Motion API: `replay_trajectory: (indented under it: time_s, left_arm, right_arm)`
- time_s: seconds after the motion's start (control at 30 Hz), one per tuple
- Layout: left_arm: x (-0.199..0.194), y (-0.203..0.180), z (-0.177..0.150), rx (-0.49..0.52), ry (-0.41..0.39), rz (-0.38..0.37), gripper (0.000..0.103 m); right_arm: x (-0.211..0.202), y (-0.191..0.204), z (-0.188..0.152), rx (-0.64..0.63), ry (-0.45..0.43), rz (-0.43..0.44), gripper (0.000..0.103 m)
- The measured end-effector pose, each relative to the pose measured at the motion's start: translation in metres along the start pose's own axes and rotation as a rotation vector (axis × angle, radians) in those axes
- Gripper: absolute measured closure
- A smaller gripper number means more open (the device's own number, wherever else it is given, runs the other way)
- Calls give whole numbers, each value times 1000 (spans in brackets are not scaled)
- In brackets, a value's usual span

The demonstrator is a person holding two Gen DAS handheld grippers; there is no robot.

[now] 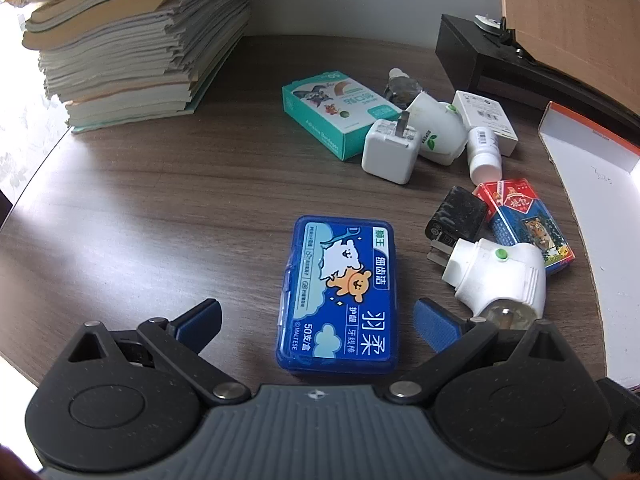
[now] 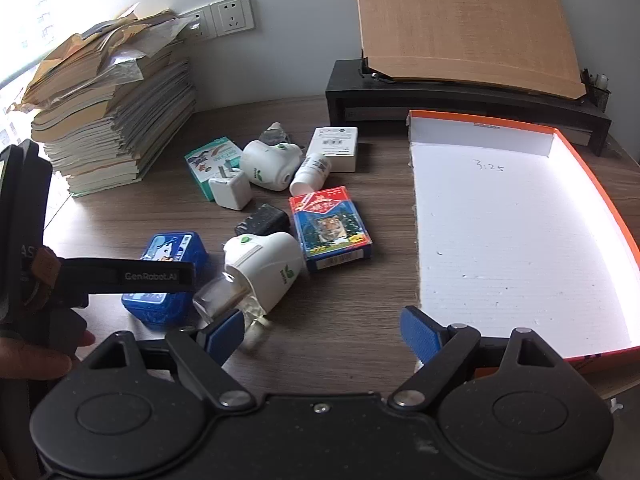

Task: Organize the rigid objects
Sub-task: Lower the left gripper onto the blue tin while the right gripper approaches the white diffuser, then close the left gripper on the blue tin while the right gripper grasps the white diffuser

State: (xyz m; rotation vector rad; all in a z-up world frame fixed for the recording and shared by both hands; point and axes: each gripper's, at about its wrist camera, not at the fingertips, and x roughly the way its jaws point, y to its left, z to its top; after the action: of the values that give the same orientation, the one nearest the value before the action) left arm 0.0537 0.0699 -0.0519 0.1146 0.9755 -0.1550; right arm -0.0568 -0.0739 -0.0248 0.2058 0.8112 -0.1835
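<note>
A blue floss-pick box [image 1: 340, 296] lies flat on the wooden desk, between the spread fingers of my open left gripper [image 1: 318, 322]; it also shows in the right wrist view as the blue box [image 2: 170, 276], partly hidden by the left tool. Beside it lie a white plug-in vaporizer [image 1: 500, 276] [image 2: 266, 266], a black adapter [image 1: 458, 216], a card pack [image 1: 528, 222] [image 2: 330, 228], a white charger cube [image 1: 390, 150], a second vaporizer [image 1: 436, 128], a white bottle [image 1: 484, 154] and a teal bandage box [image 1: 338, 110]. My right gripper [image 2: 322, 334] stands open over bare desk. An orange-edged white tray [image 2: 520, 236] lies on the right.
A tall stack of books and papers [image 1: 132, 40] fills the back left. A black monitor riser [image 2: 460, 96] with a wooden board [image 2: 460, 20] leaning on it stands at the back. A wall socket [image 2: 232, 14] is behind. A hand [image 2: 36, 356] holds the left tool.
</note>
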Motion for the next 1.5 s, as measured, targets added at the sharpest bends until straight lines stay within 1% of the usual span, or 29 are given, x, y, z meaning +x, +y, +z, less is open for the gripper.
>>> replay_trajectory:
  time_s: [0.3, 0.6, 0.7, 0.8, 0.87, 0.9, 0.93, 1.07, 1.17, 1.23, 1.33, 1.4, 1.43, 1.47, 1.5]
  left_arm:
    - [-3, 3, 0, 16, -11, -5, 0]
    - [1, 8, 0, 26, -10, -14, 0]
    - [4, 6, 0, 48, -22, -15, 0]
    - [13, 2, -1, 85, -14, -28, 10]
    - [18, 2, -2, 93, -14, -58, 26]
    - [18, 2, -2, 101, -31, -56, 28]
    - [17, 2, -2, 110, -45, -61, 40]
    - [17, 11, -2, 90, -64, -86, 40]
    - [14, 19, -3, 77, -74, -74, 40]
    - [12, 25, -3, 71, -81, -66, 40]
    - [9, 33, -2, 54, -85, -70, 40]
    - [6, 38, -2, 44, -87, -75, 40]
    - [5, 39, -3, 39, -89, -76, 40]
    - [4, 40, -3, 37, -92, -76, 40]
    - [2, 41, -3, 36, -94, -78, 40]
  right_arm:
    - [9, 22, 9, 9, 10, 35, 3]
    - [21, 24, 12, 71, 46, 40, 3]
    - [27, 23, 14, 91, 59, 29, 3]
    - [32, 22, 15, 118, 63, 30, 3]
    - [36, 23, 16, 127, 66, 32, 3]
    - [38, 24, 17, 128, 73, 33, 3]
    - [41, 25, 18, 133, 78, 38, 3]
    - [52, 29, 23, 155, 87, 54, 3]
    - [64, 30, 27, 172, 103, 42, 3]
    - [75, 29, 29, 191, 134, 45, 3]
    - [89, 31, 31, 193, 158, 33, 4]
    - [95, 34, 32, 164, 153, 32, 6]
    - [96, 37, 32, 130, 139, 14, 16]
    - [97, 41, 33, 94, 131, 1, 21]
    - [97, 43, 34, 72, 126, 8, 29]
